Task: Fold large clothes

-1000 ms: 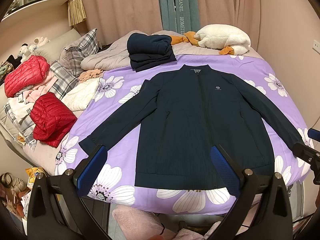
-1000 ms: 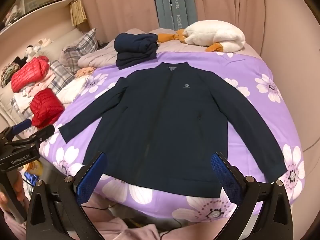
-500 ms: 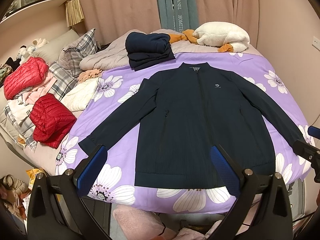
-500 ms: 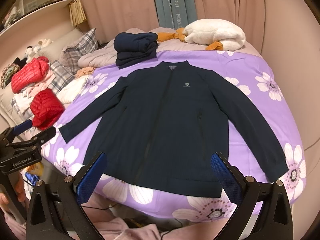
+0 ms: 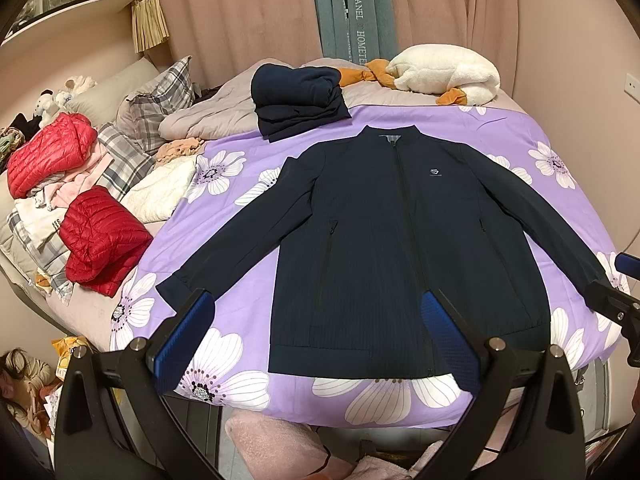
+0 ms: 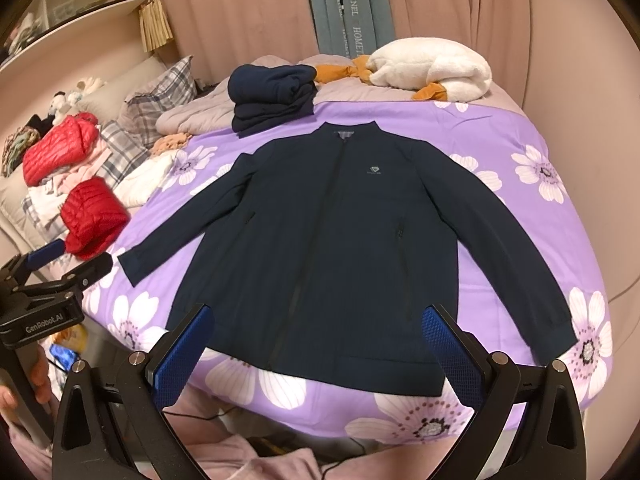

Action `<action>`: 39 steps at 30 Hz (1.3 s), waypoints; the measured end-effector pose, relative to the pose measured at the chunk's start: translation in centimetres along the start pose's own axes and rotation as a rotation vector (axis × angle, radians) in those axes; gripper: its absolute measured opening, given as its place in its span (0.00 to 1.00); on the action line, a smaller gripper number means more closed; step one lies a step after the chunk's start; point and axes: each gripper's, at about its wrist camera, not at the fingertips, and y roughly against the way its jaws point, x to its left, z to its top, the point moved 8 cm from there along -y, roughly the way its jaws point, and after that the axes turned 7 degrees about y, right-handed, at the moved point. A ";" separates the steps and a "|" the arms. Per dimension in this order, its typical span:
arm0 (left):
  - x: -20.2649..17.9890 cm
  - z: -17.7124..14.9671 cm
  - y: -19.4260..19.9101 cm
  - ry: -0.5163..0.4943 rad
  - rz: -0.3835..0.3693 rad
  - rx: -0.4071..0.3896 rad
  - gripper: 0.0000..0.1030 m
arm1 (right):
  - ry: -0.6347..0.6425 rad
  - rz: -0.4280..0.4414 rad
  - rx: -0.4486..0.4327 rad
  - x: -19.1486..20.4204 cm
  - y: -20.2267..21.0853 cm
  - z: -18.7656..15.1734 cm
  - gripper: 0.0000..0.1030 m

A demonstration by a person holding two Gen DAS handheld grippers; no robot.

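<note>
A dark navy zip jacket [image 5: 384, 248] lies flat, front up, sleeves spread, on the purple flowered bedspread [image 5: 520, 148]; it also shows in the right wrist view [image 6: 332, 248]. My left gripper [image 5: 316, 320] is open and empty, held above the jacket's hem near the bed's front edge. My right gripper [image 6: 316, 328] is open and empty, also above the hem. The left gripper shows at the left edge of the right wrist view [image 6: 60, 268]. The right gripper shows at the right edge of the left wrist view [image 5: 616, 288], near the sleeve cuff.
A stack of folded navy clothes [image 5: 296, 100] sits behind the collar. A white blanket [image 5: 448, 72] lies at the back right. Red puffer jackets [image 5: 100, 236], plaid pillows [image 5: 160, 100] and other clothes crowd the left side. Curtains hang behind the bed.
Both cameras have shifted only slightly; the view has tilted a little. The jacket has not moved and both grippers stay open.
</note>
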 end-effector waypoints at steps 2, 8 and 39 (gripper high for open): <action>0.0 0.0 0.0 0.000 -0.001 0.001 1.00 | 0.000 0.001 0.000 0.3 0.0 0.0 1.00; -0.1 0.0 0.0 0.000 -0.001 0.001 1.00 | -0.002 0.002 0.000 0.2 0.0 0.1 1.00; -0.3 -0.3 -0.6 0.002 -0.001 0.008 1.00 | -0.003 0.007 0.001 0.8 -0.3 0.0 1.00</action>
